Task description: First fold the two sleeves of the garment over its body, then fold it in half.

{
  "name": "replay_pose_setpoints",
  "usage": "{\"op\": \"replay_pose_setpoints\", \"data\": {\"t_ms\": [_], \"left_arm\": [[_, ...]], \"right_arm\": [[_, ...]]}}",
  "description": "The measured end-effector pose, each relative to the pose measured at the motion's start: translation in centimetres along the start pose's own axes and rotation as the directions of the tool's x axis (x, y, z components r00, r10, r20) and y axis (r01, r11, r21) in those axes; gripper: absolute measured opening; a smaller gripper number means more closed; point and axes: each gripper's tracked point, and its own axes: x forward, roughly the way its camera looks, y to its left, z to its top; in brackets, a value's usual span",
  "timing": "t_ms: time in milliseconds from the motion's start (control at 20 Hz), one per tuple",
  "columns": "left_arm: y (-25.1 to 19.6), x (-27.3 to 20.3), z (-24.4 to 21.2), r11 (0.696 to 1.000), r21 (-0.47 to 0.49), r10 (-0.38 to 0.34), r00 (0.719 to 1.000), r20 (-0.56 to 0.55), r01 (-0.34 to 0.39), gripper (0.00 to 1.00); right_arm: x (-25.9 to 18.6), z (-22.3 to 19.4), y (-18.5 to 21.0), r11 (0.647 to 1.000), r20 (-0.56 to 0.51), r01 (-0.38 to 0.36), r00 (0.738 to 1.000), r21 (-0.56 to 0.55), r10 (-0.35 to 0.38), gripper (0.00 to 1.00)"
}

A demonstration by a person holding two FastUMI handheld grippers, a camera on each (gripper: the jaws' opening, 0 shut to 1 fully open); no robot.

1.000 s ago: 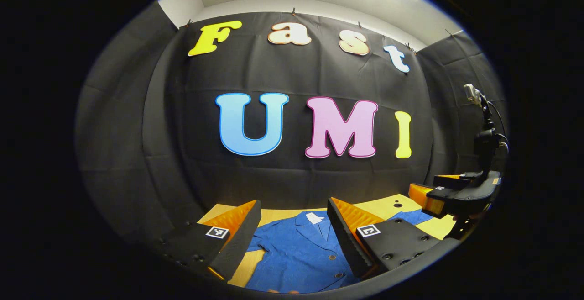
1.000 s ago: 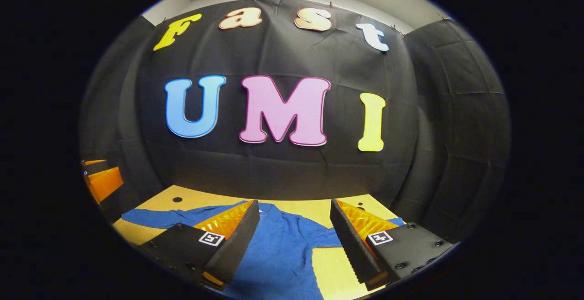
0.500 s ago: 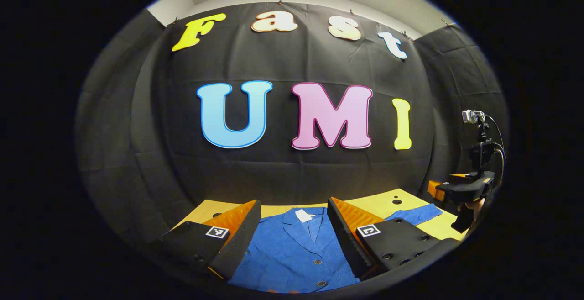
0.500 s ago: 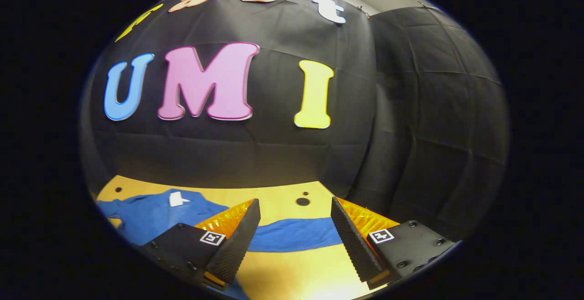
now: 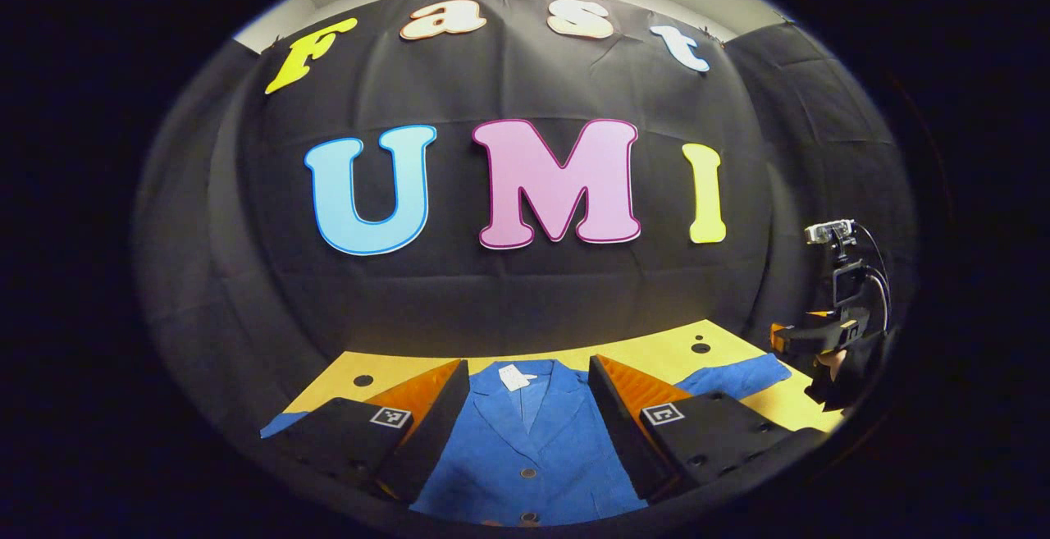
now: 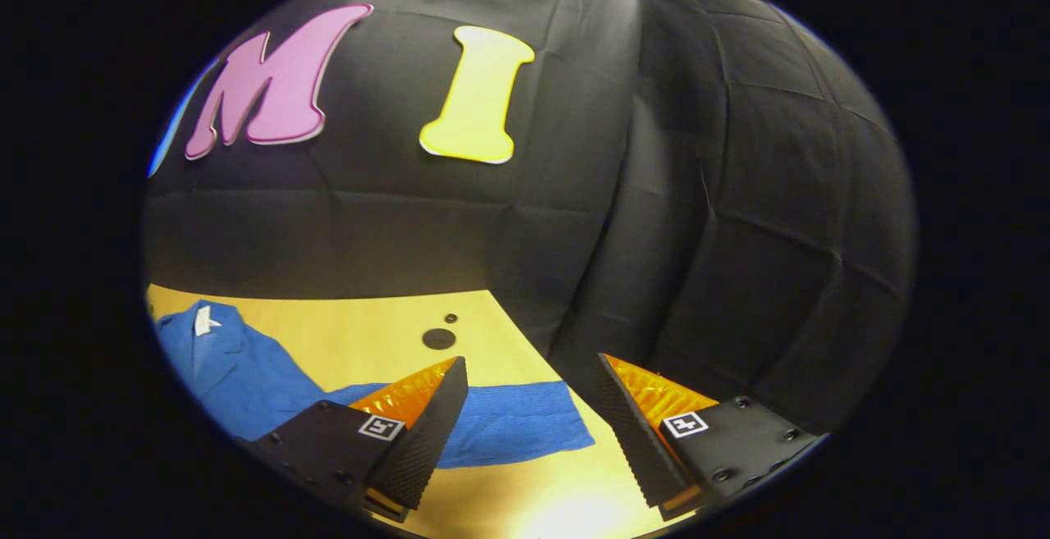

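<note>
In the left gripper view, the left gripper (image 5: 527, 416) now hangs wide open and empty over the collar of the blue garment (image 5: 537, 449), which lies flat on the yellow table (image 5: 656, 354), having drawn back so that more tabletop shows. In the right gripper view, the right gripper (image 6: 529, 420) — jaws spread, holding nothing — has swung from the body to the outstretched sleeve (image 6: 513, 424) (cuff between its fingers, untouched), so the first sleeve fold looks imminent — nothing folded yet.
</note>
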Motion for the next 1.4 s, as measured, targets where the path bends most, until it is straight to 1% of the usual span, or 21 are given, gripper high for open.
{"op": "replay_pose_setpoints", "data": {"t_ms": [150,250,400,500,600,700,750,800,850,900,1050,1100,1150,1200,1250,1300,1350,1400], "left_arm": [[-1.1,0.8,-0.3,1.000,0.001,-0.011,1.000,-0.027,0.011,0.84],[-1.6,1.6,-0.4,1.000,0.016,-0.019,0.999,-0.035,0.020,0.84],[-2.7,2.5,-0.7,0.999,0.005,-0.040,0.998,-0.055,0.041,0.84],[-3.5,2.9,-0.7,0.998,-0.014,-0.059,0.996,-0.062,0.058,0.84],[-4.1,3.0,-0.9,0.997,-0.013,-0.072,0.995,-0.064,0.071,0.84],[-4.5,3.0,-1.2,0.996,-0.011,-0.089,0.994,-0.069,0.089,0.84],[-4.6,2.9,-1.3,0.995,-0.012,-0.097,0.993,-0.068,0.096,0.84],[-4.8,2.9,-1.5,0.995,-0.016,-0.103,0.992,-0.069,0.102,0.84],[-4.9,2.9,-1.5,0.994,-0.016,-0.106,0.992,-0.071,0.105,0.84],[-4.9,2.8,-1.6,0.994,-0.013,-0.108,0.992,-0.073,0.107,0.84],[-5.0,2.5,-1.5,0.994,0.005,-0.106,0.992,-0.069,0.107,0.84],[-5.0,2.4,-1.5,0.994,0.007,-0.107,0.992,-0.067,0.108,0.85],[-5.0,2.3,-1.5,0.994,0.006,-0.107,0.992,-0.065,0.108,0.84],[-5.0,2.1,-1.5,0.994,0.005,-0.105,0.993,-0.062,0.106,0.84],[-5.0,1.8,-1.3,0.994,0.005,-0.106,0.993,-0.055,0.106,0.84],[-5.2,1.6,-1.2,0.994,0.003,-0.109,0.993,-0.050,0.110,0.85],[-5.1,1.4,-1.2,0.994,0.003,-0.111,0.993,-0.048,0.111,0.84],[-5.1,1.3,-1.3,0.994,0.003,-0.110,0.993,-0.052,0.110,0.84]], "right_arm": [[3.2,-3.6,-1.6,0.998,-0.120,0.033,0.992,0.052,-0.027,0.98],[4.9,-6.1,-2.4,0.995,-0.197,0.057,0.980,0.080,-0.040,0.98],[7.7,-9.3,-2.9,0.992,-0.303,0.057,0.953,0.114,-0.019,0.99],[8.5,-11.6,-2.9,0.987,-0.382,0.061,0.924,0.150,0.001,0.99],[8.6,-13.9,-2.5,0.975,-0.460,0.069,0.887,0.210,0.036,0.99],[8.3,-15.4,-2.7,0.974,-0.513,0.068,0.857,0.215,0.053,0.99],[7.9,-14.8,-2.8,0.977,-0.501,0.062,0.864,0.205,0.050,0.99],[8.5,-14.7,-2.6,0.975,-0.492,0.061,0.869,0.213,0.053,1.00],[8.4,-14.9,-2.5,0.973,-0.490,0.066,0.870,0.219,0.051,0.95],[8.5,-14.9,-2.6,0.972,-0.486,0.070,0.872,0.224,0.050,1.00],[8.3,-14.6,-2.4,0.971,-0.492,0.058,0.868,0.230,0.065,0.99],[8.2,-14.5,-2.2,0.970,-0.489,0.050,0.869,0.236,0.075,0.83],[8.3,-14.8,-2.2,0.972,-0.495,0.055,0.866,0.229,0.068,0.68],[8.5,-14.6,-1.7,0.968,-0.490,0.035,0.867,0.250,0.095,0.53],[8.2,-14.7,-1.2,0.965,-0.506,0.045,0.857,0.258,0.095,0.35],[8.4,-14.6,-0.9,0.961,-0.501,0.046,0.859,0.273,0.101,0.18],[8.6,-15.0,-0.8,0.955,-0.513,0.066,0.853,0.289,0.097,0.18],[8.4,-14.6,-0.9,0.950,-0.514,0.070,0.852,0.306,0.103,0.09]]}}
